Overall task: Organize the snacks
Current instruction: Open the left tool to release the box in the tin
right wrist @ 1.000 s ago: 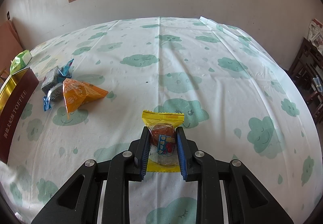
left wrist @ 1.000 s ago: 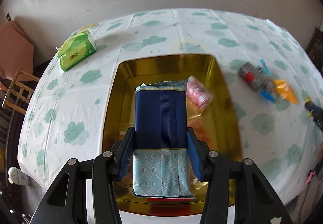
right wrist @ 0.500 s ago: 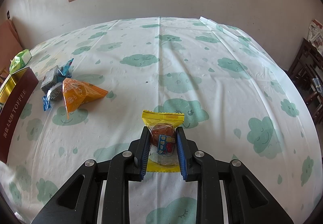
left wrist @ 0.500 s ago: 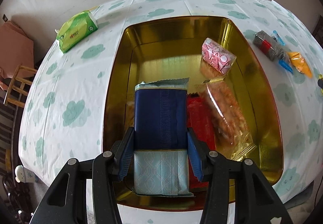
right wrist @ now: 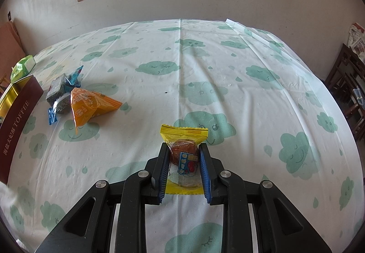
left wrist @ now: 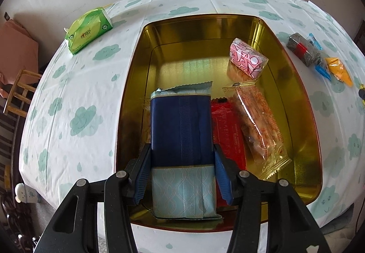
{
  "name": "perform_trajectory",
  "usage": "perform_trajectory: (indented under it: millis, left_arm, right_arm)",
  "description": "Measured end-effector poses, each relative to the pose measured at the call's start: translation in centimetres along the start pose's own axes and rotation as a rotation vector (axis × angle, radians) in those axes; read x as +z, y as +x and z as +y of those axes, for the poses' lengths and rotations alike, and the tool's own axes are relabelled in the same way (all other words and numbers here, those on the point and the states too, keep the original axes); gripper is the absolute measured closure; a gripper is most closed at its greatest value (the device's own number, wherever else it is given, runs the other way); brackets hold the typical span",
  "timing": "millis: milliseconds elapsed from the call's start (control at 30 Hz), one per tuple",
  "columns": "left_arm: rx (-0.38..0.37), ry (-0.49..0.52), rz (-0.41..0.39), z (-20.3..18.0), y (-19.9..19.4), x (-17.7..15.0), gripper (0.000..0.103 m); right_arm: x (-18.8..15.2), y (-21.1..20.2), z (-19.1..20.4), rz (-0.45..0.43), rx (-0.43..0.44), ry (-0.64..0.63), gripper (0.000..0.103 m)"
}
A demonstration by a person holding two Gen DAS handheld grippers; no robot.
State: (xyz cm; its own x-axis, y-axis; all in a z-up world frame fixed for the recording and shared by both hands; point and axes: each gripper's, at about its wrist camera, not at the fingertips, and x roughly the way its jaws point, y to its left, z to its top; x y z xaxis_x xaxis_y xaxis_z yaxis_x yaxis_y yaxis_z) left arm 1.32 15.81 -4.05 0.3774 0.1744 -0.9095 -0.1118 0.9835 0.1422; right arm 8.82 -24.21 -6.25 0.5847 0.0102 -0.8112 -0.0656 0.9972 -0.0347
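Moved: since the earlier picture the left gripper point(left wrist: 182, 173) has come down into the gold tin point(left wrist: 136, 84) with the blue packet point(left wrist: 181, 138); the tin fills much more of the view now.
Left fingers: they have just been opening. The blue packet is between them, but there are little gaps at the sides, so they look spread and let go.
Blue packet: it sits low in the middle of the left picture, inside the tin near its front wall. It is dark blue on top and pale blue with wavy lines at the bottom, flat and long, with a zigzag end.
Right fingers: the right gripper point(right wrist: 184, 168) is pinching a small yellow snack point(right wrist: 183, 150) low in the middle of the right picture. It has not moved.
Yellow snack: a see-through wrapper with yellow ends, a brown cake inside and a blue sticker. It is on the cloud tablecloth point(right wrist: 228, 70).
Done: the tin already has a pink packet point(left wrist: 247, 59) at the upper right, a long clear packet point(left wrist: 257, 127) and a red packet point(left wrist: 228, 134) beside the blue one.
Left to do: I think the yellow snack, the orange packet point(right wrist: 91, 104) and the grey and blue candies point(right wrist: 60, 93) at the left of the right picture must go in the tin.
Not a snack: a green tissue pack point(left wrist: 87, 30) lies at the upper left.
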Motion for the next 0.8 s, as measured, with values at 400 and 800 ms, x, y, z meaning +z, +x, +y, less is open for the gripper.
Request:
perform_trajectory:
  millis: [400,800]
  left_arm:
    - [-0.047,-0.001,-0.076,-1.1,-2.4,-0.3,0.042]
    - [-0.043,-0.058,-0.167,-1.8,-4.1,-0.2,0.022]
  right_arm:
    - [0.3,0.2,-0.1,0.025,-0.022,-0.006,0.076]
    - [0.6,0.2,-0.1,0.039,-0.049,0.002,0.077]
